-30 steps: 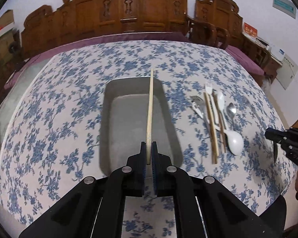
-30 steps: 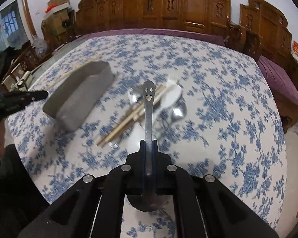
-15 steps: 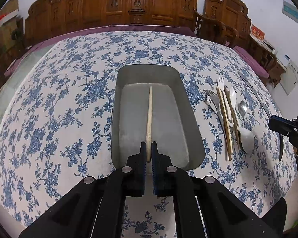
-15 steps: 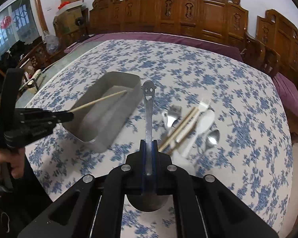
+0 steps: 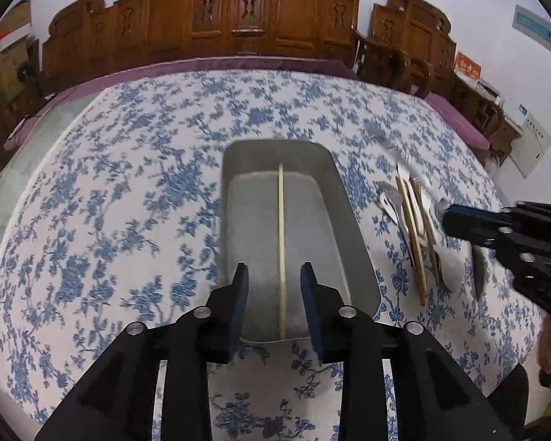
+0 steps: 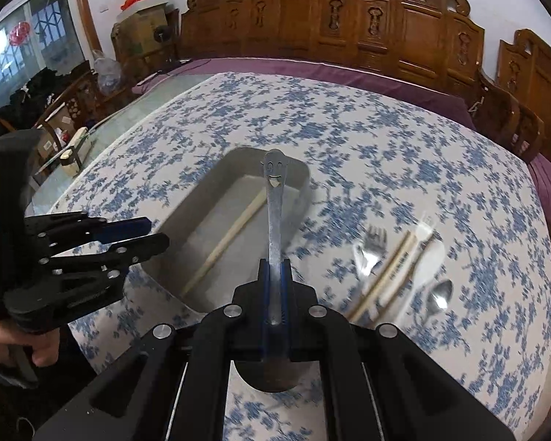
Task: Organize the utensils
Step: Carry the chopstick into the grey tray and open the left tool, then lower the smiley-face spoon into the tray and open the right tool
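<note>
One chopstick (image 5: 281,242) in tray (image 5: 352,228), floral tablecloth (image 5: 128,191); left gripper (image 5: 274,275) parted, right gripper (image 6: 274,268) clamps spoon (image 6: 274,205).

Utensil count around the metal tray (image 5: 352,235)

One chopstick (image 5: 281,242) in it; beside it, three chopsticks (image 6: 389,275), one fork (image 6: 371,250), two spoons (image 6: 435,279).

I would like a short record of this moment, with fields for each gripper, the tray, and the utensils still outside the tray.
left gripper: open, holds nothing, at the near end of the tray
right gripper: shut on the smiley-face spoon, above the tray
tray: grey metal, on the floral tablecloth
in tray: one chopstick, lying lengthwise
outside tray: loose utensils beside it, with forks, chopsticks and spoons
</note>
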`<state>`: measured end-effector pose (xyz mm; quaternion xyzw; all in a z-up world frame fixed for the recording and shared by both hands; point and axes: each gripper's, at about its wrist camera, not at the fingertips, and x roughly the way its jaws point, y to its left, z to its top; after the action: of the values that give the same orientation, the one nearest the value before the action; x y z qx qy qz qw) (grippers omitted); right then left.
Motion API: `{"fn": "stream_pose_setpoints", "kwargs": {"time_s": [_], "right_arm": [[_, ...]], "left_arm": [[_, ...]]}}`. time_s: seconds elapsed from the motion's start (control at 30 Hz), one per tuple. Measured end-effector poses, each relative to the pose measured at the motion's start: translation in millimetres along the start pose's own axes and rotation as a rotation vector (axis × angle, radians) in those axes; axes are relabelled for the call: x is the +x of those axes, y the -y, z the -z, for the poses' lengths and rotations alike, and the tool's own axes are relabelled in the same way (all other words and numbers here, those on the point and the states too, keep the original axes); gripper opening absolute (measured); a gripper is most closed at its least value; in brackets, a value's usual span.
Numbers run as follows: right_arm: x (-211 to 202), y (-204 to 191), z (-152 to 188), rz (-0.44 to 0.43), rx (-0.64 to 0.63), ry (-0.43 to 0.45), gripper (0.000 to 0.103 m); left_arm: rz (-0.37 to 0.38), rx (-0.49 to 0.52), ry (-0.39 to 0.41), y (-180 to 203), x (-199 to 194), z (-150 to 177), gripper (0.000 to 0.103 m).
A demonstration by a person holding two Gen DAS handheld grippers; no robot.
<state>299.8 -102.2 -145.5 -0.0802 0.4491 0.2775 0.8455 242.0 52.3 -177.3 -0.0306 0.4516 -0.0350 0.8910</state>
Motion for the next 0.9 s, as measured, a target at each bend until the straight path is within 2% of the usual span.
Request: {"fn": "stream_pose_setpoints", "kwargs": {"time_s": [0.17,0.4,0.63,0.9], "right_arm": [[18,-18,-16,-0.039,0.018,-0.002,0.007],[49,-42,-32,-0.086,0.07,0.004,0.007],[74,-40,-31,-0.068,0.124,-0.015,0.007],[91,-48,-20,-0.026,0.075,-0.058,0.007]], "left_arm": [[-0.034,0.007,0.045,-17,-23,-4,0.034],[-0.062,-0.001,0.087,-41,-47,-8,0.034],[-0.061,-0.005,0.099,-48,-55,-7,0.034],[-0.056,-0.006,0.098,-47,-55,-5,0.034]]}}
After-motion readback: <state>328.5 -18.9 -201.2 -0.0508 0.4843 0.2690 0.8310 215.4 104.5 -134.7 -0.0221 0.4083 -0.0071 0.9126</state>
